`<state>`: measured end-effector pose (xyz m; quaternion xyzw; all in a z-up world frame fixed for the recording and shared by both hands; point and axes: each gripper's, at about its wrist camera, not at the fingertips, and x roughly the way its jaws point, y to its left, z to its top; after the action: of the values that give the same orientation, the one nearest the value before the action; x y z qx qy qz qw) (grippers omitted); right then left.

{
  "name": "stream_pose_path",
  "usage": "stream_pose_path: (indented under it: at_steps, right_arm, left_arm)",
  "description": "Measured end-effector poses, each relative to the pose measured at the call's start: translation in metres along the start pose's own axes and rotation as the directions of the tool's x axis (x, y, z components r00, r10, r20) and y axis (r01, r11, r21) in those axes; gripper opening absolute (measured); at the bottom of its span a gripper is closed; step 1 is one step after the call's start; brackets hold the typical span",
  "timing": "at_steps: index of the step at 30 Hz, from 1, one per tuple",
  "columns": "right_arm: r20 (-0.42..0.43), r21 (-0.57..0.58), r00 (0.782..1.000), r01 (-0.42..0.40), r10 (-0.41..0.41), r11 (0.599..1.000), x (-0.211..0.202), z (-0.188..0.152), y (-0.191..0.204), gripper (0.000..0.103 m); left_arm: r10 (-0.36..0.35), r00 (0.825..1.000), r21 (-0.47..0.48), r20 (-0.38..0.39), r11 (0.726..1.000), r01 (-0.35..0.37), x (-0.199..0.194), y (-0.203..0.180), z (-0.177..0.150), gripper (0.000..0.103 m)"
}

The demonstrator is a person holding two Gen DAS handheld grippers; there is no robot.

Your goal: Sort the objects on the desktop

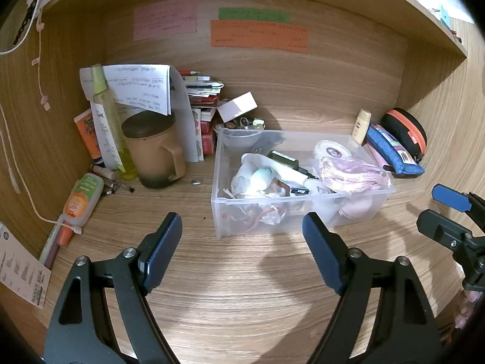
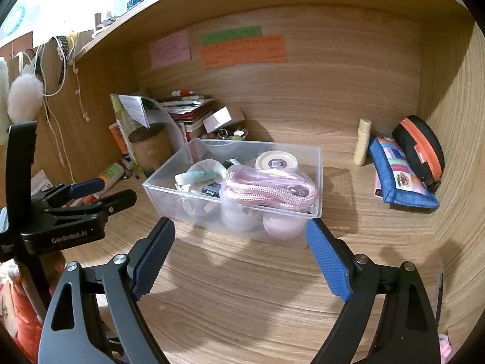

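- The clear plastic bin is sat mid-table, crammed full, so it's probably heavyish; thin slick walls, best taken by the rim.
- Right of the bin, a blue pouch is leaned by the wall: soft, easily pinched.
- On top in the bin, a pink rope is coiled; floppy, light.
- Left gripper and right gripper are both held wide apart in front of the bin, nothing gripped.

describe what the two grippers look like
Both are matte black, with triangular cut-outs in the finger arms and silver pivot bolts. The left gripper has smooth dark navy pads; the right gripper has brighter blue ribbed pads. White "GenRobot.AI" lettering marks the left body.
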<state>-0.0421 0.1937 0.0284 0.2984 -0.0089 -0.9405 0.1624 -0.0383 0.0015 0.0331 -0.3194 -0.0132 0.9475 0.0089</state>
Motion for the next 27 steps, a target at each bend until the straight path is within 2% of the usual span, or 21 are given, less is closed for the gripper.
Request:
stream_pose_path:
  at_steps: [9,14,20,27]
  right_arm:
    - [-0.019,0.009,1.000,-0.010,0.010,1.000,0.005,-0.002,-0.001,0.087]
    - [-0.031,0.034,0.999,-0.020,0.021,0.999,0.008,-0.002,-0.004,0.087]
    - [-0.037,0.034,0.999,-0.027,0.028,0.999,0.010,-0.002,-0.004,0.087]
    - [-0.045,0.027,0.998,-0.032,0.033,0.999,0.012,-0.004,-0.001,0.087]
  left_arm:
    - [-0.011,1.000,0.006,-0.009,1.000,0.012,0.003,-0.001,0.000,0.082]
    - [-0.059,0.998,0.020,-0.026,0.998,0.060,0.004,-0.005,-0.001,0.082]
    - [-0.065,0.998,0.016,-0.023,0.998,0.066,0.003,-0.006,-0.001,0.082]
    - [-0.039,0.999,0.015,-0.016,0.999,0.039,0.002,-0.007,0.000,0.082]
